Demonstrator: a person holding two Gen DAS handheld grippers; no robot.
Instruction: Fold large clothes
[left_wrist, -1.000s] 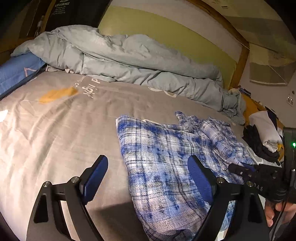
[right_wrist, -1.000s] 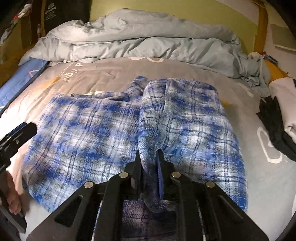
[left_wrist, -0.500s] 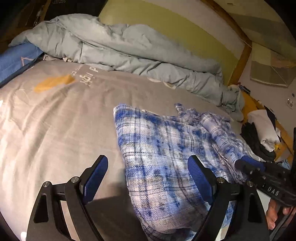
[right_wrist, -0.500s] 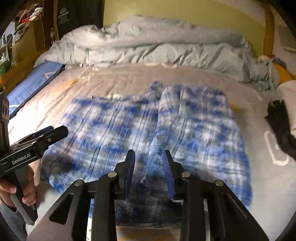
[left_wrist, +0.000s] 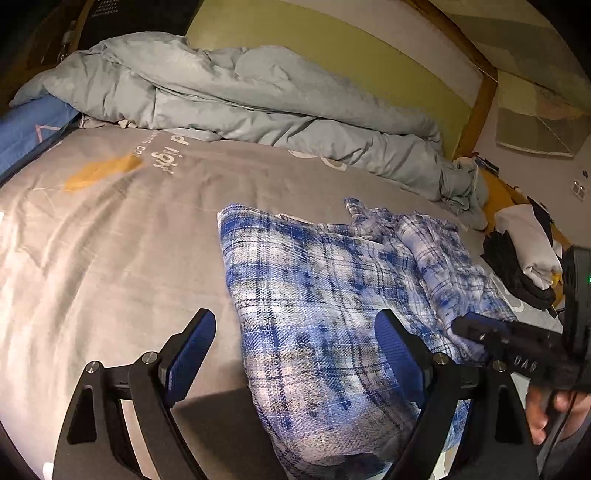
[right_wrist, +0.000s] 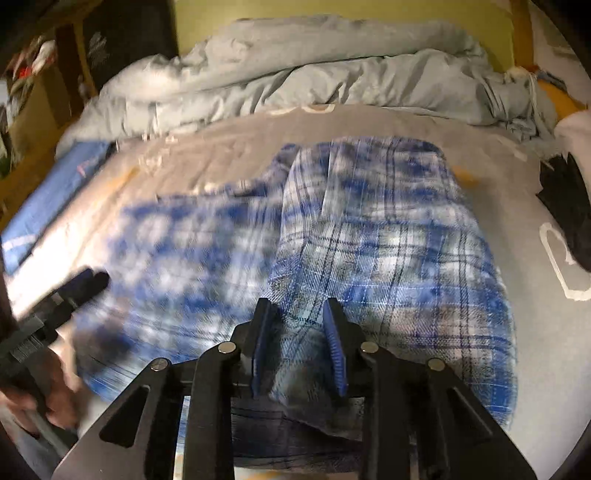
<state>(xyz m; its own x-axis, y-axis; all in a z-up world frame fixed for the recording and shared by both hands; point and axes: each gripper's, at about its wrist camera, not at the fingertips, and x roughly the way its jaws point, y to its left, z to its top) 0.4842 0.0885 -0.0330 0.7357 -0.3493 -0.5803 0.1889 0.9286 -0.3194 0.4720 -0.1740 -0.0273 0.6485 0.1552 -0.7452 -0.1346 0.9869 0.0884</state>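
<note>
Right gripper (right_wrist: 299, 345): jaws were clamped on the plaid shirt (right_wrist: 369, 258) 1 s ago, now part-open w/ a fold loose between them. Left gripper (left_wrist: 295, 354): jaws wide, empty. Shirt on bed (left_wrist: 110, 240), long axis 6–12 o'clock in right wrist view.

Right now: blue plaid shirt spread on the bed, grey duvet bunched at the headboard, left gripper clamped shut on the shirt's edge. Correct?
Not quite. The left gripper is wide open, holding nothing; the left wrist view shows its fingers spread apart above the blue plaid shirt. The rest holds: shirt on the bed, grey duvet bunched at the headboard.
</note>
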